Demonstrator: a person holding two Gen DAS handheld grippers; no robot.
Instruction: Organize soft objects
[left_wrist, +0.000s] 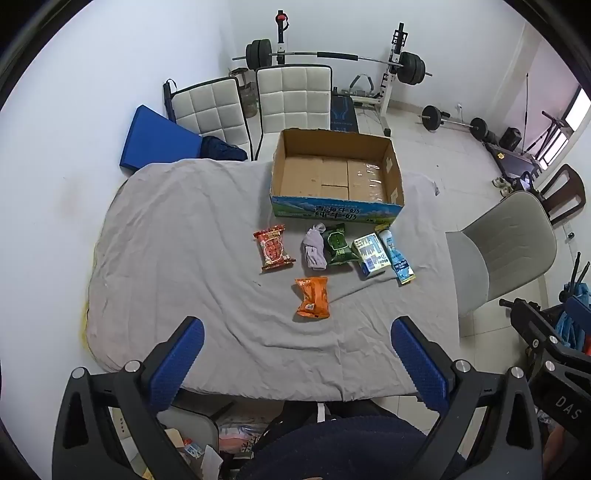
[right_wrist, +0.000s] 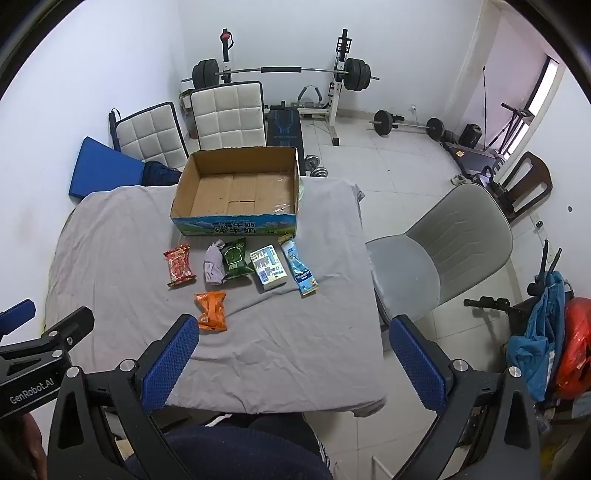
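Observation:
An open cardboard box (left_wrist: 336, 173) (right_wrist: 236, 188) stands empty at the far side of a grey-clothed table (left_wrist: 184, 258) (right_wrist: 295, 332). In front of it lie a red snack packet (left_wrist: 273, 249) (right_wrist: 178, 266), a rolled grey sock (left_wrist: 314, 246) (right_wrist: 214, 266), a green packet (left_wrist: 338, 245) (right_wrist: 235, 263), a white and blue carton (left_wrist: 370, 254) (right_wrist: 269, 270), a light blue pouch (left_wrist: 398, 256) (right_wrist: 298, 270) and an orange packet (left_wrist: 312, 297) (right_wrist: 211, 311). My left gripper (left_wrist: 295, 363) and right gripper (right_wrist: 291, 363) are open and empty, held above the near table edge.
Two white padded chairs (left_wrist: 288, 96) and a blue cushion (left_wrist: 155, 138) stand behind the table. A grey chair (right_wrist: 439, 254) is on its right. A barbell rack (right_wrist: 280, 74) and weights sit at the back wall. Bags (right_wrist: 546, 339) hang at right.

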